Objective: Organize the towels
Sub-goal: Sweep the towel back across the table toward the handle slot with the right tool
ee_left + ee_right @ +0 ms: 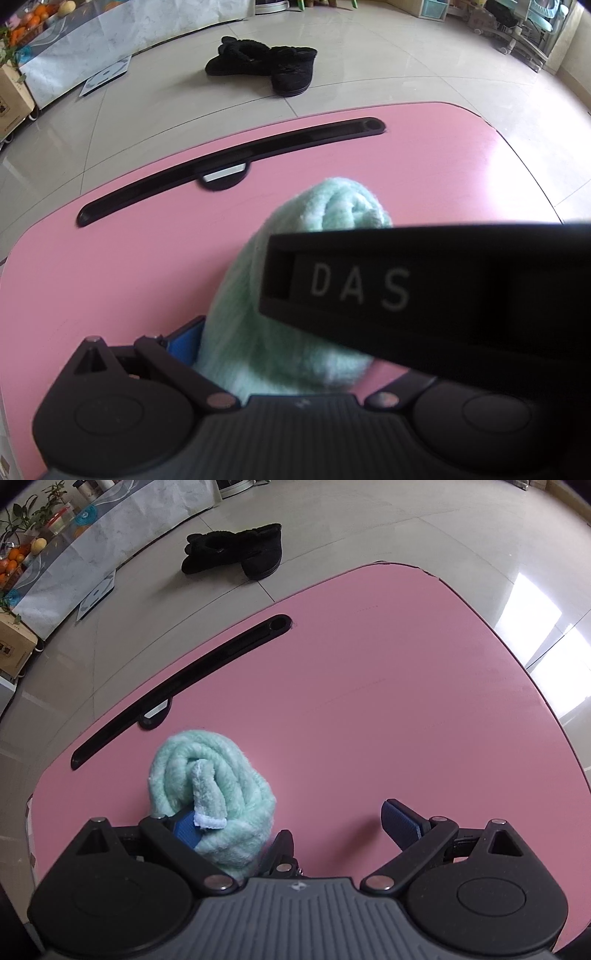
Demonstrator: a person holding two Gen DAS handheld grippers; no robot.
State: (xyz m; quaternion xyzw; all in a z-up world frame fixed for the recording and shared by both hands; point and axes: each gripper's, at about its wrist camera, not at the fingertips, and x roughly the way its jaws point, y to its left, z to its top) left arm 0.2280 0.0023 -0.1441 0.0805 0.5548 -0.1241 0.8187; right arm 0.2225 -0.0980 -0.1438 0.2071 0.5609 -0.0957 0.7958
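Note:
A mint-green towel [214,779] lies rolled up on the pink table [388,686], with a white corner sticking out of the roll. My right gripper [293,825] stands open. Its left pad [184,829] touches the roll's near side, and its right pad [402,821] is apart from the towel, over bare table. In the left wrist view the towel [295,288] runs up between the fingers of my left gripper [299,343]. The blue left pad [183,343] sits against the towel. A black bar lettered DAS [424,291] hides the right finger.
A long black slot [229,166] runs across the table's far side. On the tiled floor beyond lie a pair of black fuzzy slippers [266,64] and a flat scale [105,75]. A marble-patterned cabinet [96,542] with fruit and plants lines the left.

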